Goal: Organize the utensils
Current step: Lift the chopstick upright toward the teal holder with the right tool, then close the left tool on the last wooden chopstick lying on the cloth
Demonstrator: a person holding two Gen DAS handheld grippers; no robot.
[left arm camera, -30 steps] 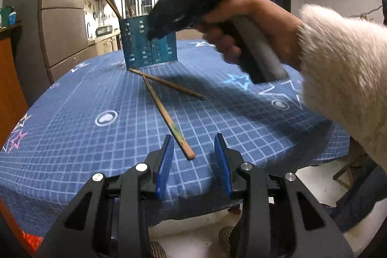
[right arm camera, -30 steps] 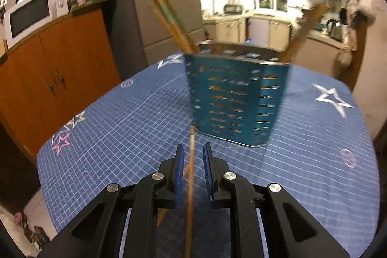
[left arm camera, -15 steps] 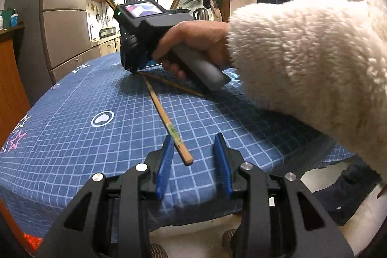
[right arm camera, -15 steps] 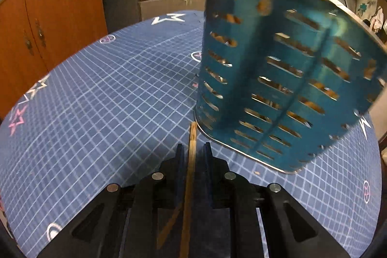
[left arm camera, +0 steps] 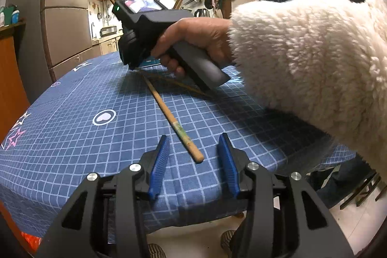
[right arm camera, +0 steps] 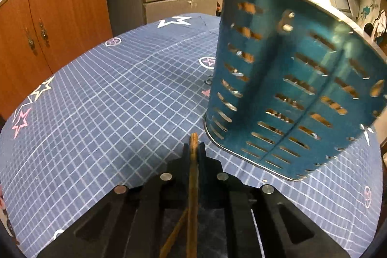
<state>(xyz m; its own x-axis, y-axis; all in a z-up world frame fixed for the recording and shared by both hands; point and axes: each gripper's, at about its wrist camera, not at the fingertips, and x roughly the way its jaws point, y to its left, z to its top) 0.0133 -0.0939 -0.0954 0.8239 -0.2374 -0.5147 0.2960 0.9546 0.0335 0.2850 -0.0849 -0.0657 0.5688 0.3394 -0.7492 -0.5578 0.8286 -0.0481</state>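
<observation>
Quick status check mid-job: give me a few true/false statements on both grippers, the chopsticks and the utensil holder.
1. The right gripper is shut on a chopstick. True.
2. The left gripper grips a chopstick. False: it is open, with the chopstick's end lying between its fingers.
3. The blue slotted utensil holder is empty. False: wooden handles stick out.
4. The tablecloth is blue with a white grid. True.

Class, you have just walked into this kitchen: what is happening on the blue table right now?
A person holding two handheld grippers is tidying chopsticks. The right gripper is shut on a chopstick right beside the teal utensil holder, which already holds wooden utensils. The left gripper is open and hovers at the table edge, over the near end of a second chopstick that lies on the blue checked tablecloth.
</observation>
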